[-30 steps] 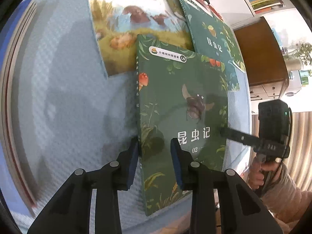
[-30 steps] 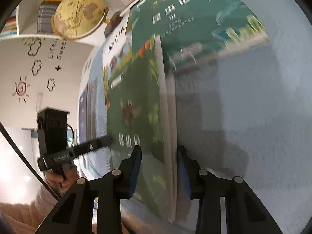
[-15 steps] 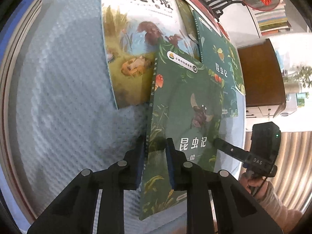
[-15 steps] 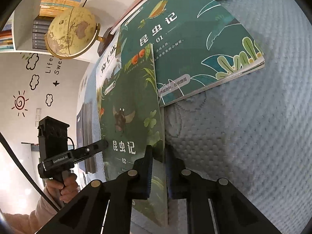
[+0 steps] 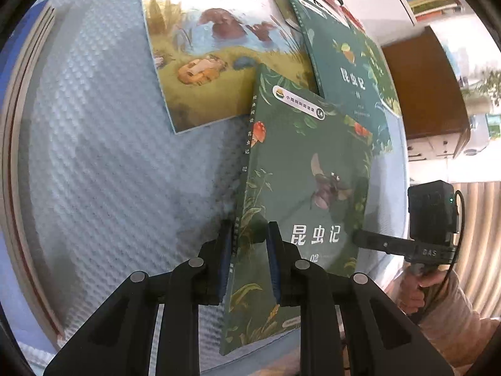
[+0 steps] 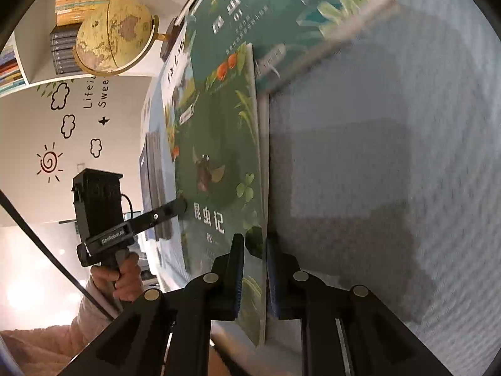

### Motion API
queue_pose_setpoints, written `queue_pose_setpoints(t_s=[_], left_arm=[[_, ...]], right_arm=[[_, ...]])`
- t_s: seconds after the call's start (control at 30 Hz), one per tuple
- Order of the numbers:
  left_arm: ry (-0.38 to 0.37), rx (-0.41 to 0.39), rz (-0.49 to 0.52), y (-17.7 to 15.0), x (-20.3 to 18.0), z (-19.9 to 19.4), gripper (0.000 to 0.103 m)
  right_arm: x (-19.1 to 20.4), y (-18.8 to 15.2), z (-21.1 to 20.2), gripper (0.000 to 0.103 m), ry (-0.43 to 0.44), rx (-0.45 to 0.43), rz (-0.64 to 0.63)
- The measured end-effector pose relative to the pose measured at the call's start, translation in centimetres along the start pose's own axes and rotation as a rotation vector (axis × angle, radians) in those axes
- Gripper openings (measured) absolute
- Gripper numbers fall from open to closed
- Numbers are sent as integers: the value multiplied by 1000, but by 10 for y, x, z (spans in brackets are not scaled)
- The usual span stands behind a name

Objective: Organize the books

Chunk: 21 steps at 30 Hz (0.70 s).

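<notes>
- Pale blue quilted cloth (image 5: 103, 163) covers the worktop, with a shelf of books and a yellowed globe on a stand (image 6: 114, 39) behind it.
- Left tool (image 5: 247, 260) is pinching the spine edge of the dark green paperback with a beetle on its cover (image 5: 307, 188); right tool (image 6: 253, 272) is pressed onto the same book's opposite long edge, so both hands carry it.
- That beetle book looks tipped up off the cloth on its spine side, though the fisheye makes the tilt hard to judge.
- Beyond the beetle book lies a large picture book with a yellow meadow cover (image 5: 213, 47), and beside that a teal-green paperback of the same series (image 5: 347, 62); the beetle book's far corners overlap both.
- A stack of dark volumes (image 5: 22, 119) sits well apart from the beetle book, at the cloth's edge.
- Sorting seems barely begun: three books are loose and askew, none visibly squared into a pile.
- Overlapped neighbours could drag along as the beetle book moves.
</notes>
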State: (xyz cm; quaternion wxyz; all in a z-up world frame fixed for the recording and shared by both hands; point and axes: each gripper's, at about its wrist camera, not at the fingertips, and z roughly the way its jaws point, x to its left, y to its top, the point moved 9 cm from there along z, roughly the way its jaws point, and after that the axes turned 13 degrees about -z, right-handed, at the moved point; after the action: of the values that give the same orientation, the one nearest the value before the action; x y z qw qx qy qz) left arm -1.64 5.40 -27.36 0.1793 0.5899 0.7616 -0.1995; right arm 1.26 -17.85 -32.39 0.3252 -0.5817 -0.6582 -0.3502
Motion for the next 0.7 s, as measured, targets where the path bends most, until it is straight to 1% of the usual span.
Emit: queue_pose_setpoints(t_s=[0.1, 0.17, 0.23, 0.27, 0.33, 0.4, 0.47, 0.53, 0.63, 0.7], left_arm=[[-23, 9, -23, -2, 4, 0, 18], [-49, 14, -38, -1, 6, 0, 18], [-57, 19, -36, 0, 7, -1, 18], [-52, 17, -34, -1, 6, -3, 18], [-24, -2, 2, -3, 0, -7, 18], [9, -28, 58, -7, -8, -13, 18], [19, -32, 85, -11, -14, -18, 18], [22, -37, 79, -12, -15, -22, 18], [16, -65, 77, -11, -22, -32, 18], [10, -78, 80, -13, -26, -40, 18]], right_arm=[[2, -3, 1, 17, 23, -48, 23], [4, -2, 1, 17, 7, -87, 12], [6, -1, 2, 13, -30, -117, -3], [8, -2, 2, 13, -48, -121, -6], [16, -1, 1, 12, -107, -105, -58], [26, 1, -2, 11, -138, -95, -108], [35, 3, -5, 10, -132, -103, -116], [42, 5, -11, 10, -146, -106, -149], [53, 7, -18, 11, -127, -122, -157], [58, 6, -20, 11, -132, -117, -170]])
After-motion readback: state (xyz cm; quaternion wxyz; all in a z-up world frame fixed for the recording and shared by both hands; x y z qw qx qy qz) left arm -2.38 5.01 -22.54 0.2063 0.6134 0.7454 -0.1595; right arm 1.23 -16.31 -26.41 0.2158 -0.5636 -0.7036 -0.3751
